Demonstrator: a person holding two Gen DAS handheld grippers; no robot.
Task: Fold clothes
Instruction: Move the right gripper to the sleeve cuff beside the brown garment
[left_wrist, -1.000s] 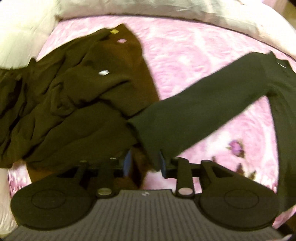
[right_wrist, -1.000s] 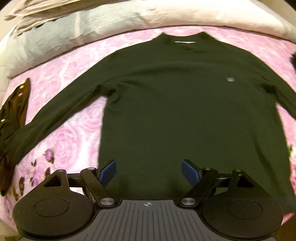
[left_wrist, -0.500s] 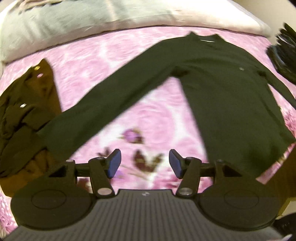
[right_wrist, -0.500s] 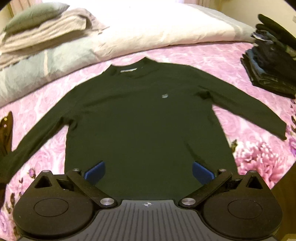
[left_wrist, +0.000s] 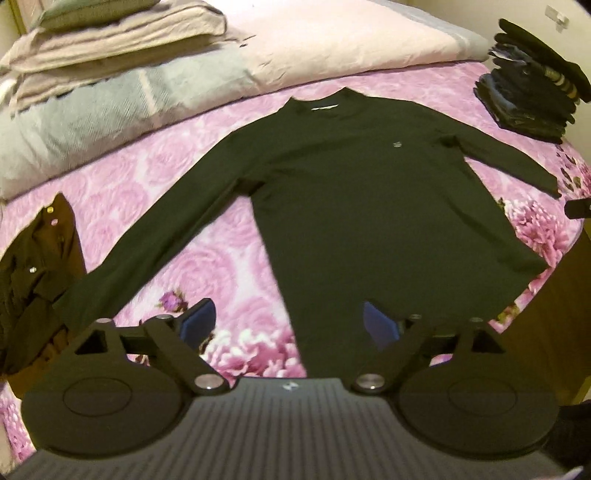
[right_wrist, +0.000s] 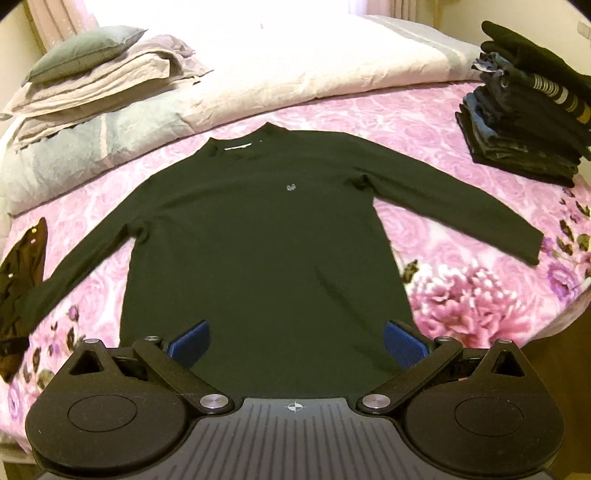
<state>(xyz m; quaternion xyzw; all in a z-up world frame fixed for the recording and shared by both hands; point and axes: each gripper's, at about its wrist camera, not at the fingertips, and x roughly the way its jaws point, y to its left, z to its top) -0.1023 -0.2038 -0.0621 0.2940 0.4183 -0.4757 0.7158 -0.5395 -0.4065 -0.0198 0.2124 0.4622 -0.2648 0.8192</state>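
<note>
Both sleeves of the dark long-sleeved sweater (right_wrist: 266, 236) lie spread flat on the pink floral bedspread (right_wrist: 461, 288). Left gripper (left_wrist: 288, 321) is opening, right gripper (right_wrist: 295, 341) gapes wide; neither holds anything. Brown garment (left_wrist: 33, 273) is cut off at left; folded stack (right_wrist: 524, 110) sits right.

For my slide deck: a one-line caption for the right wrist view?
Open right gripper above a dark sweater spread flat, sleeves out, on a pink floral bedspread.
</note>
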